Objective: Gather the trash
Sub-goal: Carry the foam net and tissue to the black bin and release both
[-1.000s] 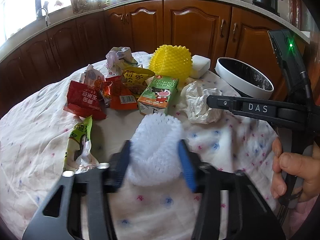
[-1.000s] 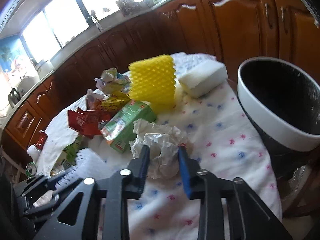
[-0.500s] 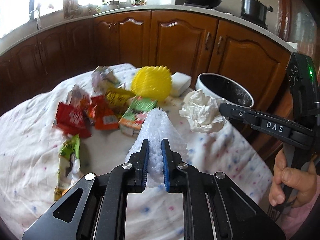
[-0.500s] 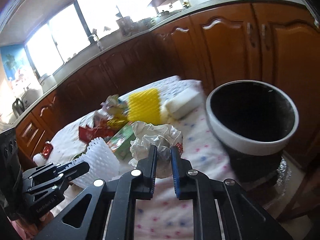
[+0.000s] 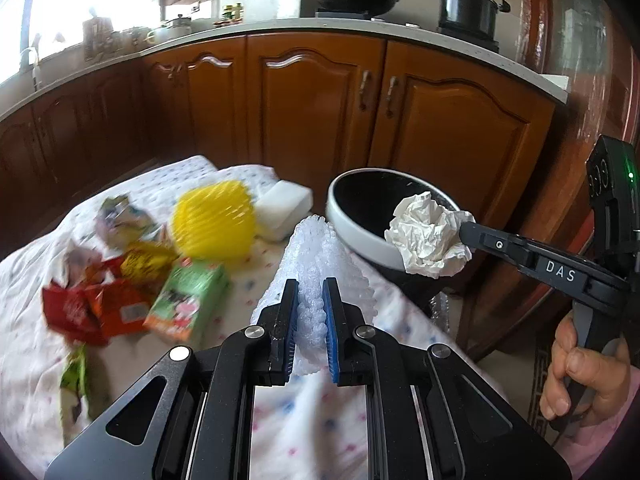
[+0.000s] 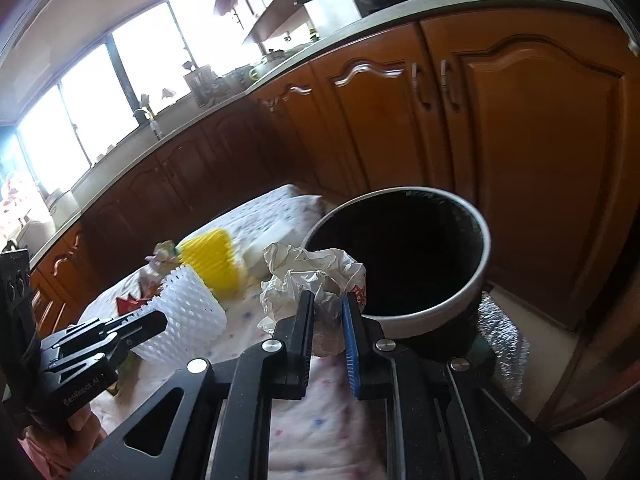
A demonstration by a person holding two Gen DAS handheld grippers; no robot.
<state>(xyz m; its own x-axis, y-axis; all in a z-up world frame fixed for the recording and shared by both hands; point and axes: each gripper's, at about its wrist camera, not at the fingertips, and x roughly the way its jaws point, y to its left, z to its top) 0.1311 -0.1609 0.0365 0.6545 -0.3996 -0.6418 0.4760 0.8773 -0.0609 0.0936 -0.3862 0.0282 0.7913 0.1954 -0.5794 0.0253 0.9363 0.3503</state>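
Left gripper (image 5: 310,312) is pinched tight on the white foam net (image 5: 316,264), lifted over the table (image 5: 36,344). Right gripper (image 6: 328,316) squeezes the crumpled paper ball (image 6: 308,276) right at the trash bin (image 6: 482,268) rim. Behind the bin's left side sit a yellow foam net (image 5: 214,226), white sponge (image 5: 286,204), green carton (image 5: 186,300) and red wrappers (image 5: 94,312), all blurry.

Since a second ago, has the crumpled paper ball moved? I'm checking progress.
Yes. The right claw has lifted the crumpled paper ball off the table toward the trash bin, now at its rim.
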